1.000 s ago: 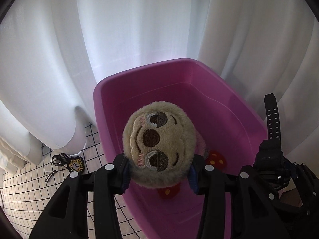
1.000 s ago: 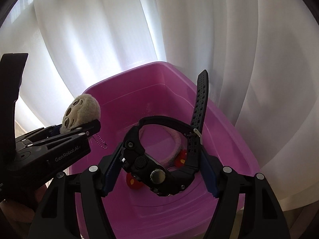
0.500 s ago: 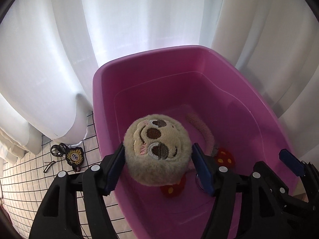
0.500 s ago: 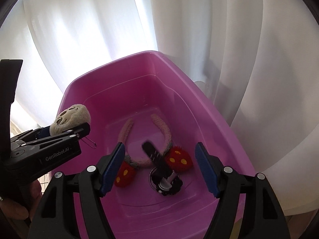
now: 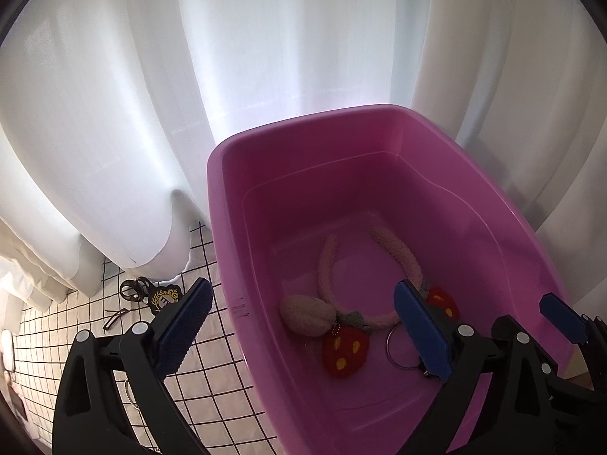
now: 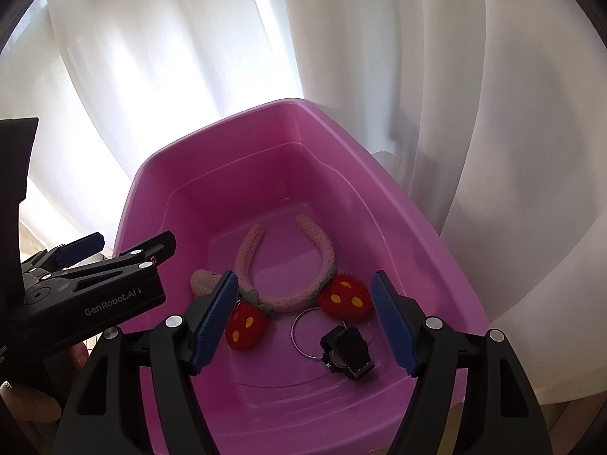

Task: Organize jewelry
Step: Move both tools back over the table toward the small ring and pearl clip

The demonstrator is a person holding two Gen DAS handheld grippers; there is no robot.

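Note:
A pink plastic tub [image 5: 235, 227] [image 6: 425, 227] holds a fuzzy pink headband with red strawberry ends [image 5: 398, 261] [image 6: 326, 250], a beige plush sloth keychain [image 5: 307, 314] [image 6: 203, 280], a metal ring [image 5: 394, 349] [image 6: 303, 330] and a black watch [image 6: 347, 352]. My left gripper [image 5: 303, 326] is open and empty above the tub's left rim. My right gripper [image 6: 303, 326] is open and empty above the tub's near end. The left gripper also shows at the left of the right wrist view [image 6: 114, 250].
White curtains [image 5: 265, 57] hang close behind and around the tub. A white cloth with a black grid [image 5: 212, 375] lies left of the tub, with a black and gold keychain [image 5: 161, 295], a dark hair clip [image 5: 114, 318] and other small items on it.
My left gripper opened and the plush sloth dropped into the tub. My right gripper had let go of the black watch, which now lies on the tub floor.

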